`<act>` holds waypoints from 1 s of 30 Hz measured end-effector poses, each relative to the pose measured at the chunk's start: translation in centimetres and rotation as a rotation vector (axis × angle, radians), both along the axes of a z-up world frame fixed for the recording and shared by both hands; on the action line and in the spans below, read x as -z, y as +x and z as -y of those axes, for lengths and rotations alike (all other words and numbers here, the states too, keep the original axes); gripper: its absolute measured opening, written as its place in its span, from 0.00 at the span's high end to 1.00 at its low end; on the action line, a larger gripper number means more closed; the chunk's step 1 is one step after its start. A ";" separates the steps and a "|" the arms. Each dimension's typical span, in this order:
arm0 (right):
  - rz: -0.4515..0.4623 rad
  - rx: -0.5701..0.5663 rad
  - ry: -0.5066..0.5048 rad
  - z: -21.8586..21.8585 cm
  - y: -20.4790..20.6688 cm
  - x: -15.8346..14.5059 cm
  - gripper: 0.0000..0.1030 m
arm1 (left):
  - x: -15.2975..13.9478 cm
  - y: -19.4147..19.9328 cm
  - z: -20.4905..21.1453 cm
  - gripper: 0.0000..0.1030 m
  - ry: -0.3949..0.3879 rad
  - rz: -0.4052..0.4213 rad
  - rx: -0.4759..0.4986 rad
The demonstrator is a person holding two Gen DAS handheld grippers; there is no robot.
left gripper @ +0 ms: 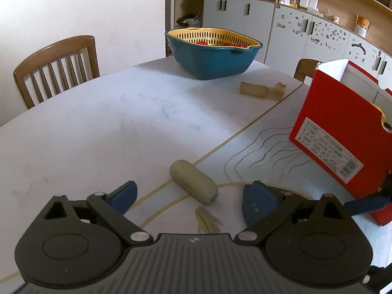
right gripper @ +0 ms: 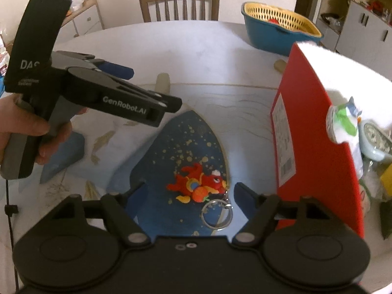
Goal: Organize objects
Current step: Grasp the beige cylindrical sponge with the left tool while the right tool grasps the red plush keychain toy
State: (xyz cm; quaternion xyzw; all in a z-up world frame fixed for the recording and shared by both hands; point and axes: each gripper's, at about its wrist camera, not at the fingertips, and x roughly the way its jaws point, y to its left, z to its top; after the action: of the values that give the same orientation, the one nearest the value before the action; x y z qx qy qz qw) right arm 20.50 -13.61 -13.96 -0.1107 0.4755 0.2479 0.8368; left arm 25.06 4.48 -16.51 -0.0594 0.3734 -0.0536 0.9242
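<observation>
A pale green cylinder lies on the white table just ahead of my left gripper. That gripper is open, its blue pads wide on either side of the cylinder and clear of it. In the right wrist view a red toy keychain with a metal ring rests on a blue patch of the table. My right gripper hangs over it, open, with the toy between its fingers and untouched. A hand holds the left gripper at the upper left, above the cylinder.
A red open box with several items inside stands at the right, close to the right gripper. A blue basin with a yellow colander sits at the far edge, translucent blocks near it. A wooden chair stands behind.
</observation>
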 end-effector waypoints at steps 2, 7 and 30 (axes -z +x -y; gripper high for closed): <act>-0.008 0.012 0.002 0.0 0.3 0.3 0.30 | 0.2 0.2 0.1 0.06 0.005 0.000 -0.010; -0.006 0.015 -0.007 -0.3 0.6 0.7 0.33 | 0.5 0.6 0.6 0.19 0.014 -0.003 -0.016; 0.022 0.014 -0.048 -0.6 0.3 0.8 0.43 | 0.0 0.3 0.5 0.80 0.016 -0.010 -0.045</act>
State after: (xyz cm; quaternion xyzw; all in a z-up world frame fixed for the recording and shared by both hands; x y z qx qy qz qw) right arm 20.84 -12.99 -14.72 -0.1302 0.4729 0.2296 0.8407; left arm 25.32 3.96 -16.51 -0.0606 0.3768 -0.0295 0.9238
